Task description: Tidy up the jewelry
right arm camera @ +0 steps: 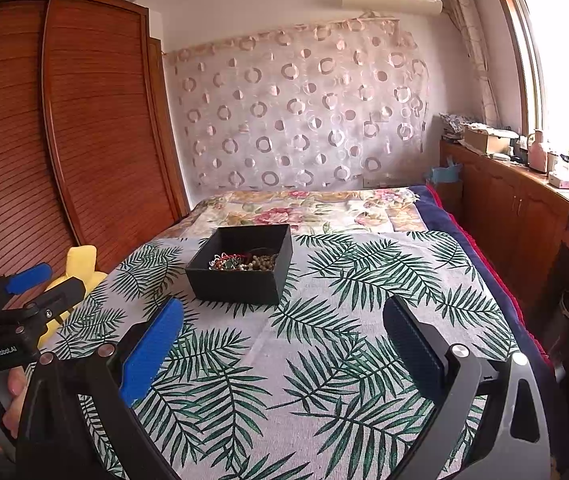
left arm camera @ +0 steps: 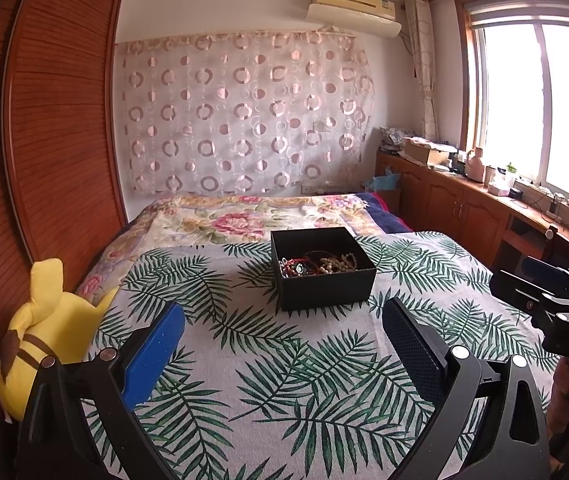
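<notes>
A black open box (left arm camera: 326, 294) stands on the leaf-print cloth on the bed; it also shows in the right wrist view (right arm camera: 233, 286). Inside lies a tangle of jewelry (left arm camera: 316, 266): beige bead strands, red cords and silvery pieces, also seen in the right wrist view (right arm camera: 244, 262). My left gripper (left arm camera: 284, 340) is open and empty, hovering above the cloth short of the box. My right gripper (right arm camera: 284, 340) is open and empty, short of the box and to its right. Each gripper shows in the other's view: the right one (left arm camera: 524, 286) and the left one (right arm camera: 46, 284).
A yellow plush toy (left arm camera: 40, 344) lies at the bed's left edge against the wooden wardrobe (left arm camera: 56, 140). A floral blanket (left arm camera: 244, 216) covers the far end of the bed. A wooden cabinet (left arm camera: 464, 204) with clutter runs under the window on the right.
</notes>
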`<state>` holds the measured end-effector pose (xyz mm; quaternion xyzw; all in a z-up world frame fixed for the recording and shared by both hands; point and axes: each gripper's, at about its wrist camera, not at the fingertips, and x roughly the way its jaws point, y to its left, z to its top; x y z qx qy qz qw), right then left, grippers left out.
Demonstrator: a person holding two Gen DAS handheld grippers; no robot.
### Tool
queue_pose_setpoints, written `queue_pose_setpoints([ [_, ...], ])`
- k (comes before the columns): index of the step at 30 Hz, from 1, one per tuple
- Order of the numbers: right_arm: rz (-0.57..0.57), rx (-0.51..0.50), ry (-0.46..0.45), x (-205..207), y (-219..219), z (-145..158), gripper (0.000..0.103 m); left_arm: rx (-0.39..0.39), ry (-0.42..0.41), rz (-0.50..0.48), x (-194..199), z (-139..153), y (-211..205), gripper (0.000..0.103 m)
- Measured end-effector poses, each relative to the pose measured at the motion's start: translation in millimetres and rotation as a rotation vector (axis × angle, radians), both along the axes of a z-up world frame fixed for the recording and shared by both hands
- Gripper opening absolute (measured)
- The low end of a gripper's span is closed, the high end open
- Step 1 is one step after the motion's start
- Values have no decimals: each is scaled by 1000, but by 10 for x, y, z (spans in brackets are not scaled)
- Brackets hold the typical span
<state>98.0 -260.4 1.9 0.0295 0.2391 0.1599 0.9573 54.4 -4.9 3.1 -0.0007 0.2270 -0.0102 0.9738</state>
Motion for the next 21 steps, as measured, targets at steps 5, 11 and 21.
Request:
queue_pose_setpoints([
  [5,1,0,-1,0,10,0,101,0,1,-1,-2,0,3,96],
  [11,2,1,-2,-1,23,-1,101,-1,1,-2,-12,15,-7,96],
  [21,2,0,-2,0,19,-7,101,-8,8,-3,-26,29,-11,96],
])
